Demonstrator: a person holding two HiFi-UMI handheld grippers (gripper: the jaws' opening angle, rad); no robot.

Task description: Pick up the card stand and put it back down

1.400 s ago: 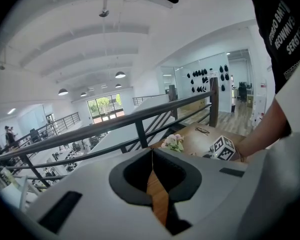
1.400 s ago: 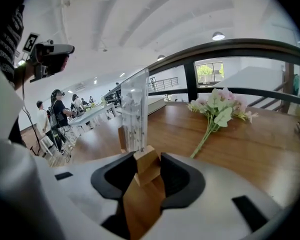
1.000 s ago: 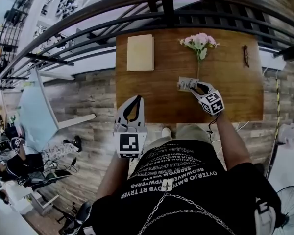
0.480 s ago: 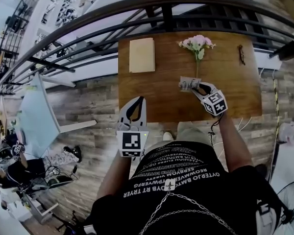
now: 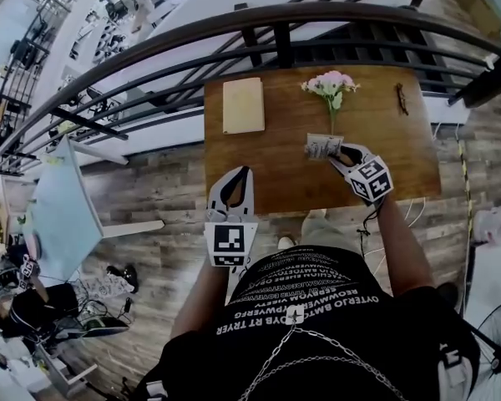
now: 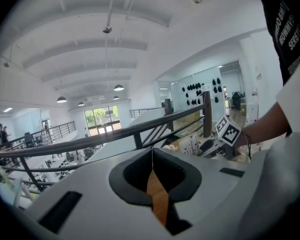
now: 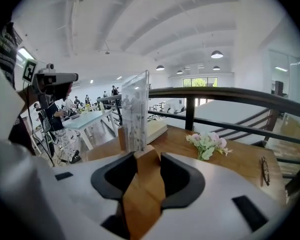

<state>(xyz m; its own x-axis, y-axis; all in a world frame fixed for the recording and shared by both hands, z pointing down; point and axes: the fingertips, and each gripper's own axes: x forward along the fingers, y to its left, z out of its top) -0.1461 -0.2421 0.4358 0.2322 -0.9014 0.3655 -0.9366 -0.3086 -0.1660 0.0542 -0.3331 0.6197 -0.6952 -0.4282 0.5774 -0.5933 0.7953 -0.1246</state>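
Note:
The card stand (image 5: 321, 146), a clear upright plate (image 7: 135, 109) on a small wooden base (image 7: 147, 161), is on the brown table (image 5: 275, 165), in front of the flower stem. My right gripper (image 5: 340, 152) is shut on the wooden base, its dark pads on both sides of it (image 7: 149, 154). I cannot tell whether the base touches the tabletop. My left gripper (image 5: 240, 175) hovers at the table's near edge, empty, its tips meeting (image 6: 151, 150). In the left gripper view the card stand (image 6: 192, 144) shows beside the right gripper's marker cube (image 6: 231, 131).
A cream book (image 5: 243, 105) lies at the table's far left, pink flowers (image 5: 329, 83) at the far middle, glasses (image 5: 400, 98) at the far right. A dark metal railing (image 5: 275, 23) runs behind the table. A light blue table (image 5: 63, 211) stands to the left.
The head view has shifted slightly. Both grippers keep the same places relative to the table, and the right one stays clamped on the card stand.

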